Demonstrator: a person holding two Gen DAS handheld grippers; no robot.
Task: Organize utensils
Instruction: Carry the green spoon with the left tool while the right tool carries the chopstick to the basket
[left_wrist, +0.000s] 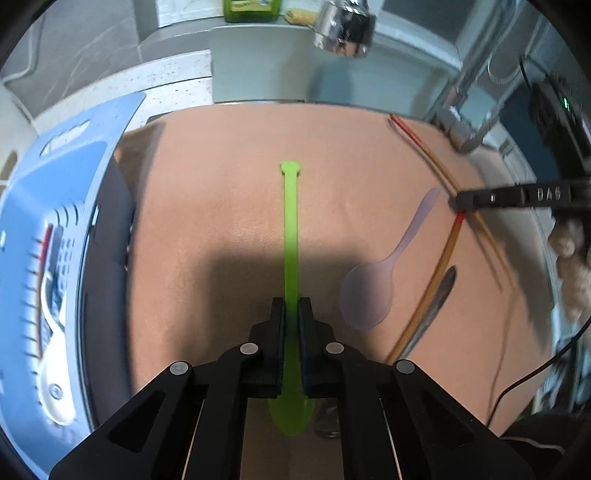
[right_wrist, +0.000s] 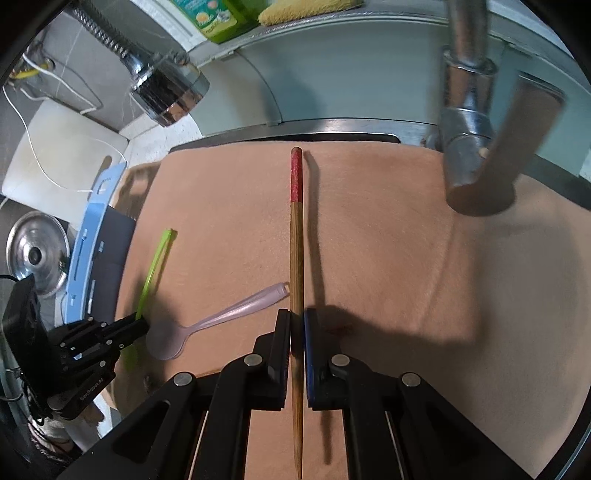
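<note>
Left wrist view shows the left tool (left_wrist: 291, 314) pinching a translucent green plastic spoon (left_wrist: 290, 236) by its handle, bowl tucked under the jaws, handle running away over the tan mat (left_wrist: 221, 184) on the bench. Beside it lie a pale lilac plastic spoon (left_wrist: 373, 288) and a blue slotted plastic basket (left_wrist: 55, 192). Right wrist view alone shows the right tool (right_wrist: 296, 325) pressed onto a red-tipped wooden chopstick (right_wrist: 296, 258), with a chrome tap (right_wrist: 469, 110) overhead.

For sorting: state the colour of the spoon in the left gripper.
Bright green spoon, clearest in the left wrist view.
</note>
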